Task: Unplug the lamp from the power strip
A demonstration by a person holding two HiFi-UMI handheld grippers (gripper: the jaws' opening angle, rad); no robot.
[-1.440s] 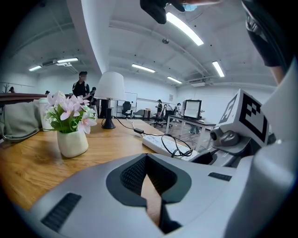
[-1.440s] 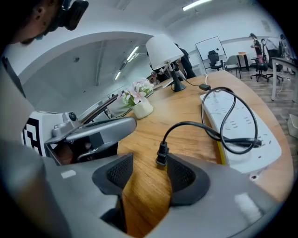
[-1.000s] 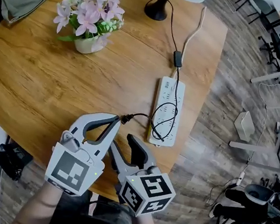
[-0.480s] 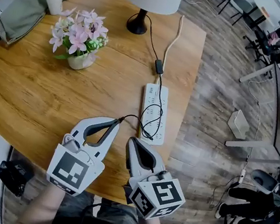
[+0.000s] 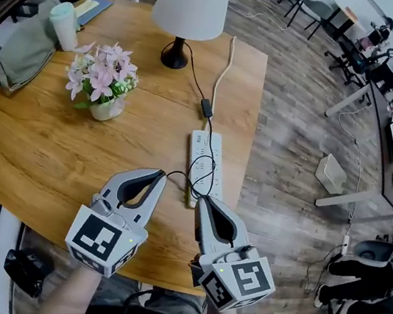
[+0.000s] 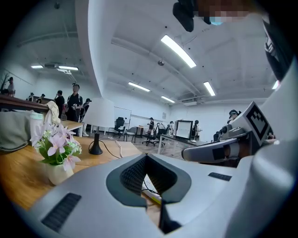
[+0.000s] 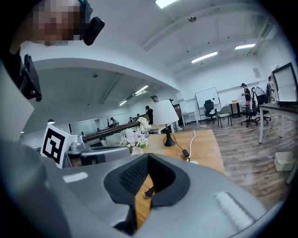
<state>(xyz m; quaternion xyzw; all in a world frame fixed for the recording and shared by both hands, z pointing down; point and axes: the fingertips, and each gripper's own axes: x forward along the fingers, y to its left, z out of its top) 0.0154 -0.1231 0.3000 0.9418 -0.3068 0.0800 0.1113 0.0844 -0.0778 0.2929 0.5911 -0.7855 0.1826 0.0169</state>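
Right, both tongs are pressed together, nothing between them: grey left gripper (image 5: 161, 176) and grey right gripper (image 5: 203, 201) sit just short of the white power strip (image 5: 198, 149). The black lamp plug (image 5: 170, 173) lies just off the strip. Trouble? Its thin black cord (image 5: 206, 170) loops over the strip; a snag could drag the strip off the wooden table (image 5: 48, 150). Plank floor (image 5: 290, 131) and office chairs (image 5: 351, 55) lie beyond the strip.
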